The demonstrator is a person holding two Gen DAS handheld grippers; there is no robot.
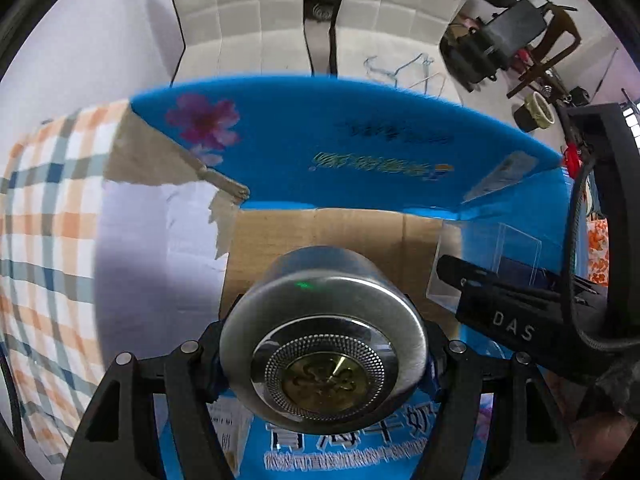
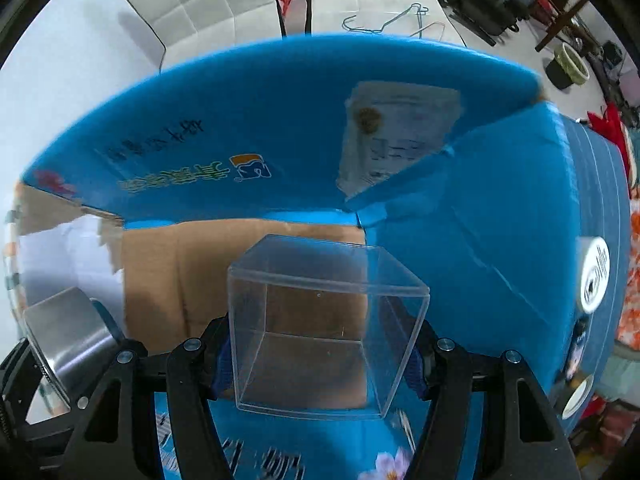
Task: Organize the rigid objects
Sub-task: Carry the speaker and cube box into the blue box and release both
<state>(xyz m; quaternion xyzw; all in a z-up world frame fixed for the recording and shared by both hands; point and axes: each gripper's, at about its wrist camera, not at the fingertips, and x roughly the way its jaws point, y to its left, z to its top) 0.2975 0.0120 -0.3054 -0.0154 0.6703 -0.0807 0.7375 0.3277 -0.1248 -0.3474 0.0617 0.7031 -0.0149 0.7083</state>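
Note:
My left gripper [image 1: 324,360] is shut on a round silver metal tin [image 1: 320,340] with a gold emblem on its lid, held above the open blue cardboard box [image 1: 360,140]. My right gripper [image 2: 320,356] is shut on a clear plastic cube box [image 2: 320,328], held over the box's brown cardboard floor [image 2: 200,264]. The tin also shows at the left edge of the right wrist view [image 2: 68,340]. The clear cube and the right gripper show at the right of the left wrist view [image 1: 492,260].
A plaid cloth [image 1: 48,220] covers the table left of the box. White padded chairs [image 1: 280,12] stand behind it, with wire hangers [image 2: 384,24] on one seat. Clutter and a pot [image 2: 568,66] lie on the floor at right.

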